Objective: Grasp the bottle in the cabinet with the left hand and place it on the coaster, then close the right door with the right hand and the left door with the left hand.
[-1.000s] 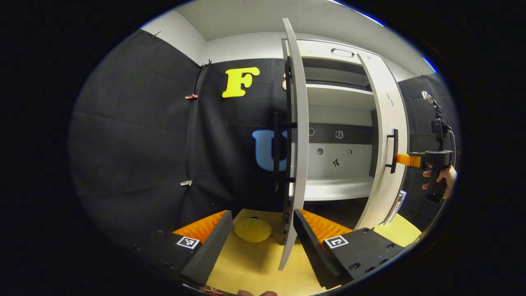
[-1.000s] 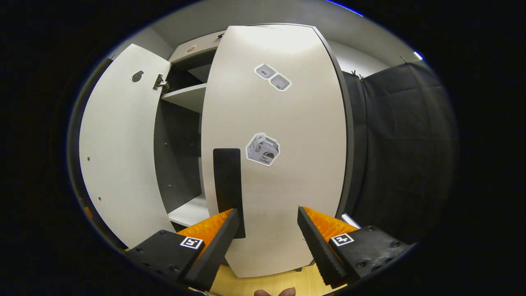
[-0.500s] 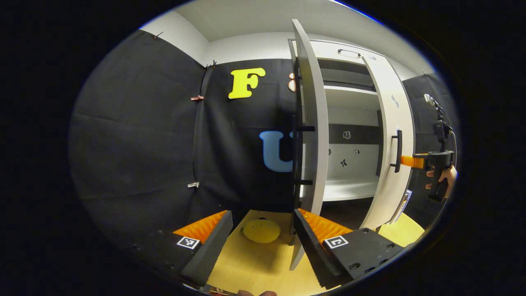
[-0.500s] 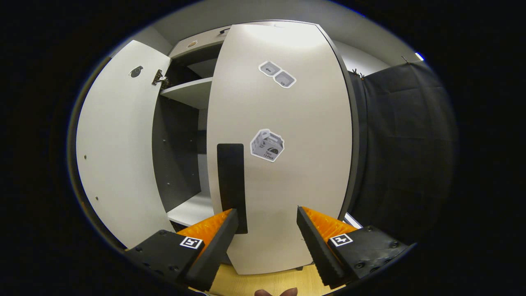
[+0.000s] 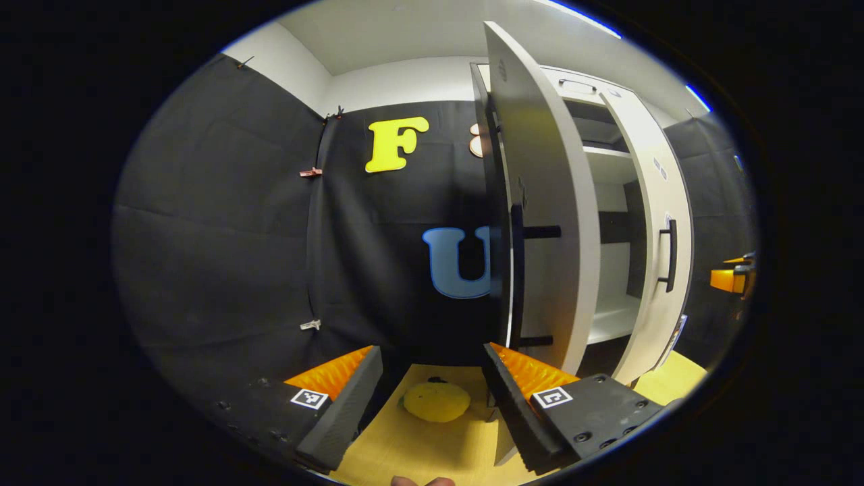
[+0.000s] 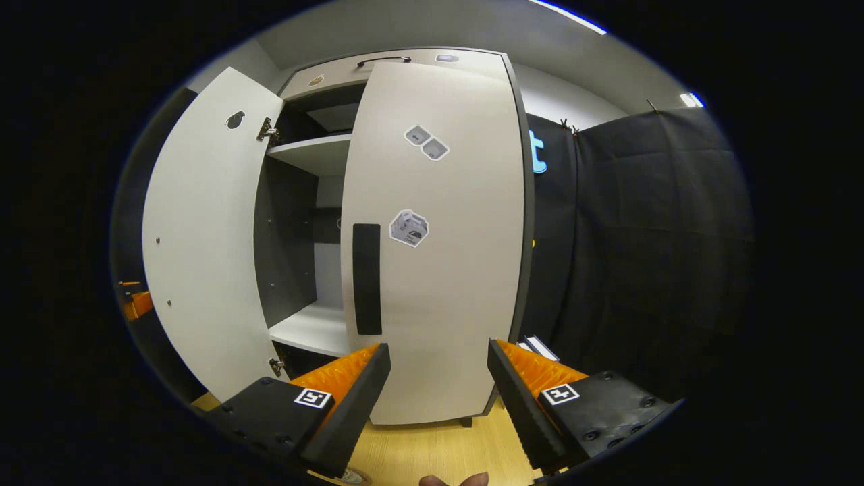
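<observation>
Black cloth walls [image 5: 223, 223] meet white ceiling [image 5: 405, 34]; pale wooden floor [image 6: 439, 452] below

In the left gripper view the left door [image 5: 547, 223] stands in front of most of the cabinet [image 5: 611, 202] inside, so only a narrow strip of shelves shows. The other gripper [image 5: 732, 279] is cut off at the far right edge. The yellow thing [image 5: 437, 401] on the desk [image 5: 418, 445] is too blurred to tell what it is. In the right gripper view the right door [image 6: 435, 236] hides the cabinet's right half. Its stickers [image 6: 408, 228] are too small to read. A hand [image 6: 451, 480] is cut off at the bottom edge.
</observation>
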`<state>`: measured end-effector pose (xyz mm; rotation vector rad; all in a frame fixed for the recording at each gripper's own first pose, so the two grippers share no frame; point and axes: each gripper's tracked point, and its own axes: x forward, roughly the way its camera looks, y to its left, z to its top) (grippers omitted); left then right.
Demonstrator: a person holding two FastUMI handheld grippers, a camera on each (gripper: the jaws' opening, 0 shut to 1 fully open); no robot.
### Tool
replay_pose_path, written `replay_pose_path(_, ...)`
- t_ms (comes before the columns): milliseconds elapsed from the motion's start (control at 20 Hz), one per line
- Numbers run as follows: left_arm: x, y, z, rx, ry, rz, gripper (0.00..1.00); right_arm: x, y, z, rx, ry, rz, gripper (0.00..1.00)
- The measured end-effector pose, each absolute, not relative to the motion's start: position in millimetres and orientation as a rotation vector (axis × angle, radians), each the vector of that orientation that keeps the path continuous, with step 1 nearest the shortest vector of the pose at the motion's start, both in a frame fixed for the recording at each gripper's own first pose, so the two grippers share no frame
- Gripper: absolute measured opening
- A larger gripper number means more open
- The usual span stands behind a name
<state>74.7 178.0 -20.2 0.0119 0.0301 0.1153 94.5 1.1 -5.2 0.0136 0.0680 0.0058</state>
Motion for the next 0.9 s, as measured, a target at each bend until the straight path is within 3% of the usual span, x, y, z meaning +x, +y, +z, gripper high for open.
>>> replay_pose_path(400,80.6,160.5,-19.8,-0.008,0.022,0.069,0.94,76.5,-24.1,-13.7,-0.004,0.089,-0.044,0.97)
replay_pose_path(900,91.5,66.3,-13.4,0.004,0.045,-0.065,0.94,79.8,-41.8,-30.2,-0.007,0.127,-0.002,0.98)
